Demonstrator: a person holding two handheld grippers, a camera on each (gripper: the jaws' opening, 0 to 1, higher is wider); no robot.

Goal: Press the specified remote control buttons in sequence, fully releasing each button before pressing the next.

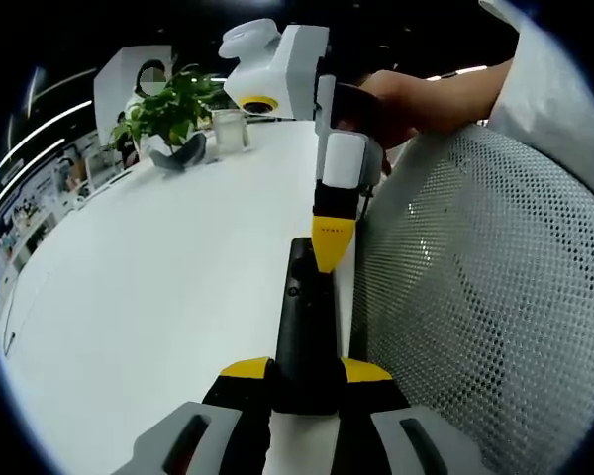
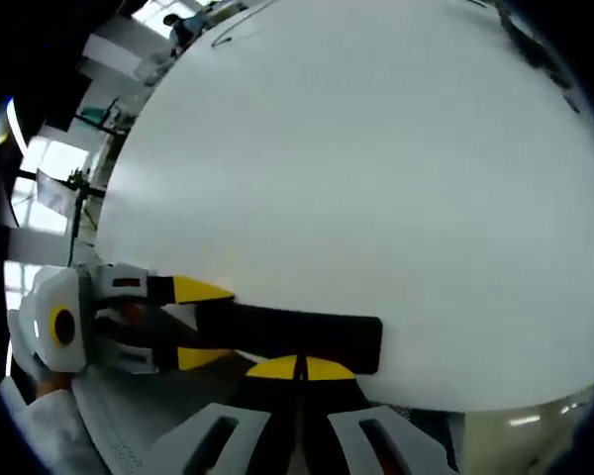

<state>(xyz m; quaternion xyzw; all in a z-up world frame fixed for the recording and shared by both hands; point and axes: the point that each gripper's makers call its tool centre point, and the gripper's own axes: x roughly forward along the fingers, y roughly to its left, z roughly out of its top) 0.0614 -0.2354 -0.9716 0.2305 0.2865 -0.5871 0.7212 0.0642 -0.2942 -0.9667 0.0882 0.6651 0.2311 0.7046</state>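
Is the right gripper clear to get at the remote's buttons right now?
Probably yes: the right gripper, jaws closed, has its tip on the black remote, which the left gripper clamps at its near end. Nothing lies between them.

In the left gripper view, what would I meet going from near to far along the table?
The left gripper clamped on the black remote → the right gripper's yellow tip on the remote → glass cup, with the potted plant beside it.

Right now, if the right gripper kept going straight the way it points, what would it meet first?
Probably the remote: the right gripper's closed yellow tips sit right over it, apparently on its face. Under the remote lies the table. The left gripper holds the remote's end.
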